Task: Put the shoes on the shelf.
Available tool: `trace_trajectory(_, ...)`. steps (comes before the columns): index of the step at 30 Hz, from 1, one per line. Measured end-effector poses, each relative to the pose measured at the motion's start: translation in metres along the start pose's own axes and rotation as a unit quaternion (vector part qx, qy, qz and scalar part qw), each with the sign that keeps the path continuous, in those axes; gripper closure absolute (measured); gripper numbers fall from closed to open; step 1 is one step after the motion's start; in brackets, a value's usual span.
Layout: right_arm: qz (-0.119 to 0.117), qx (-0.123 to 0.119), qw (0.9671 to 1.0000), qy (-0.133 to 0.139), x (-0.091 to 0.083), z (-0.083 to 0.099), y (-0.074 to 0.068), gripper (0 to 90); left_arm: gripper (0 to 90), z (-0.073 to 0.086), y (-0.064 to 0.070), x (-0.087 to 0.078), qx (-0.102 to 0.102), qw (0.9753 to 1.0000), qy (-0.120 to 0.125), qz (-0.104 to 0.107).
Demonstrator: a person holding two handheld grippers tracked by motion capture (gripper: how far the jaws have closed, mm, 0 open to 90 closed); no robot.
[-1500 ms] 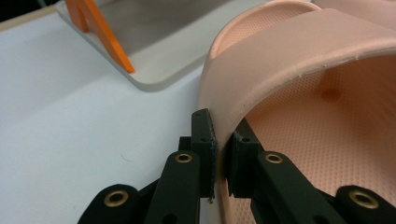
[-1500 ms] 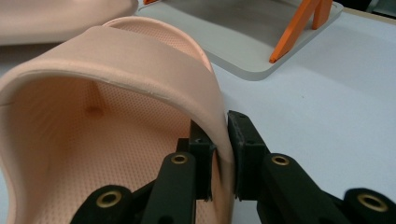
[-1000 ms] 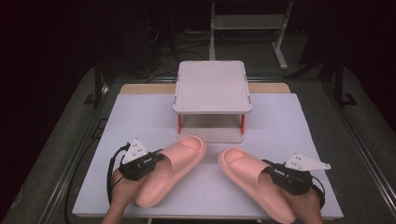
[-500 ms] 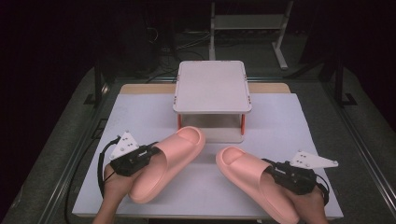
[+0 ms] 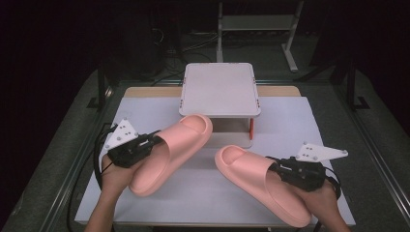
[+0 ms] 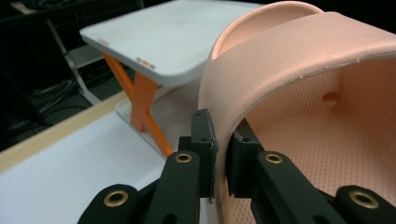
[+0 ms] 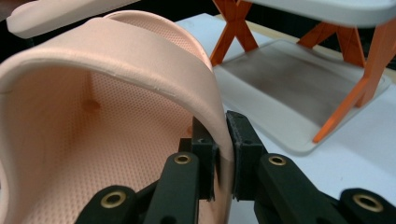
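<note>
Two pink slide sandals are held over the white table mat. The left sandal (image 5: 169, 150) points its toe at the small white shelf (image 5: 220, 89); my left gripper (image 5: 145, 145) is shut on the edge of its strap (image 6: 280, 60), lifting it. The right sandal (image 5: 261, 181) lies toe toward the middle, and my right gripper (image 5: 285, 169) is shut on its strap edge (image 7: 140, 56). In the left gripper view the gripper (image 6: 220, 161) pinches the strap rim. In the right gripper view the gripper (image 7: 223, 156) pinches likewise, with the shelf's orange legs (image 7: 369, 60) beyond.
The white two-tier shelf on orange legs (image 6: 140, 93) stands at the mat's middle back, with its lower tray (image 7: 299, 79) open at the front. The white mat (image 5: 145, 108) covers the wooden table. Dark floor, cables and a metal frame (image 5: 290, 43) lie behind.
The left sandal has risen and moved forward, its toe now nearing the shelf. The right sandal has shifted slightly left and forward in my right gripper.
</note>
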State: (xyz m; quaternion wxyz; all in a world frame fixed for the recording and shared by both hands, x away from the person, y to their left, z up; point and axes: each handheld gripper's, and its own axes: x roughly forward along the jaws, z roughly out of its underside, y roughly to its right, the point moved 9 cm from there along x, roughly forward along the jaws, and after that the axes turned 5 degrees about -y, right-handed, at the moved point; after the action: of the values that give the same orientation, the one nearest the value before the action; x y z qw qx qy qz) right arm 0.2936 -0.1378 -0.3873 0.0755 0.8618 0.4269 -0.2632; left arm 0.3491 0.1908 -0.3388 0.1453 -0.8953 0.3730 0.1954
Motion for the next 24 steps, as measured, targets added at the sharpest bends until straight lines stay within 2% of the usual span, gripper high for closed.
trace_trajectory(6, -0.006, -0.012, 0.9999, 0.007, -0.005, -0.022, 0.004, 81.9, 83.1, -0.020, -0.014, 0.005, 0.003, 1.0000, 0.002, -0.008)
trace_trajectory(14, -0.019, -0.009, 0.9997, 0.011, -0.005, -0.043, 0.012, 82.1, 83.1, -0.044, -0.035, 0.014, 0.008, 0.9997, -0.007, -0.024)
trace_trajectory(24, -0.027, -0.018, 0.9995, 0.003, -0.007, -0.067, 0.019, 82.3, 83.1, -0.075, -0.058, 0.039, 0.010, 0.9986, -0.019, -0.049)
